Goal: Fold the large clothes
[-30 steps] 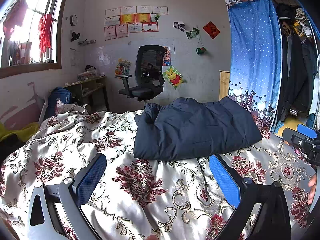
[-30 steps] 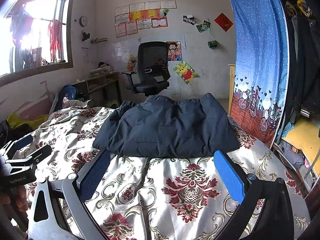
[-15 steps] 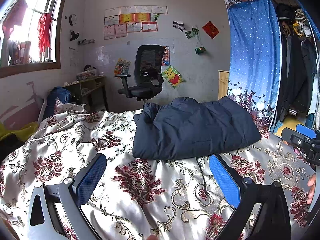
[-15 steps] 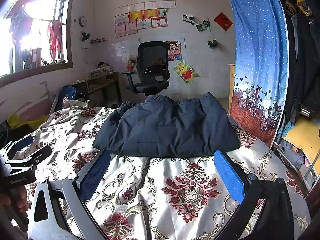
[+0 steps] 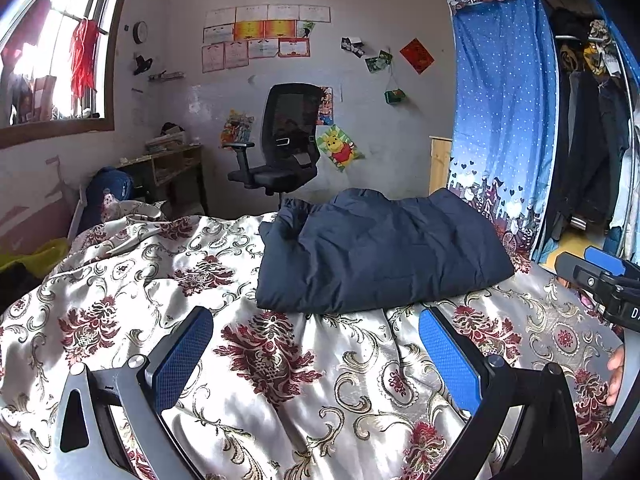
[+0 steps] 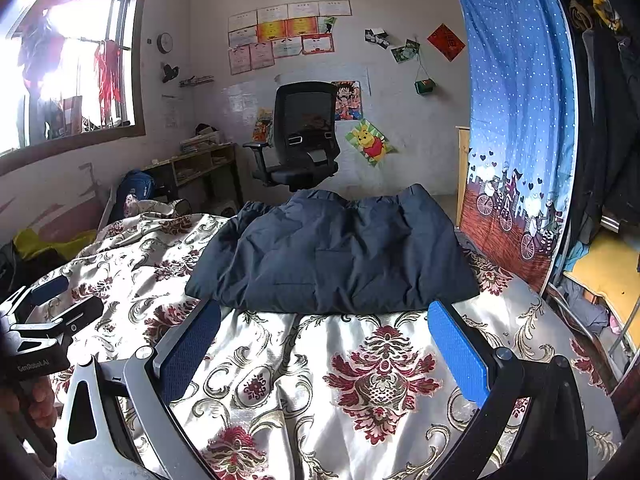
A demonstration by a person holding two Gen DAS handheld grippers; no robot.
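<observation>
One folded navy padded jacket [image 5: 376, 248] on one floral bedspread [image 5: 280, 380]; two grippers, the left gripper [image 5: 316, 356] and the right gripper [image 6: 324, 348], each with two blue-padded fingers [image 6: 456, 344]; one black office chair [image 6: 304, 136]; one wall clock [image 6: 164, 43]; one Winnie-the-Pooh poster [image 6: 370, 142]; one blue dotted curtain [image 6: 516, 120].

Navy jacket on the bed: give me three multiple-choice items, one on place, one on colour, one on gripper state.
1. Where does the navy jacket lie?
A. on the office chair
B. on the floral bedspread
C. on the desk

2. What colour are the gripper pads?
A. blue
B. red
C. green

3. How do the left gripper and right gripper stand?
A. both shut on the jacket
B. one open, one shut
C. both open, holding nothing

Key: 1 B, it rests folded on the floral bedspread; 2 A, the pads show blue; 3 C, bedspread shows between spread fingers.
</observation>
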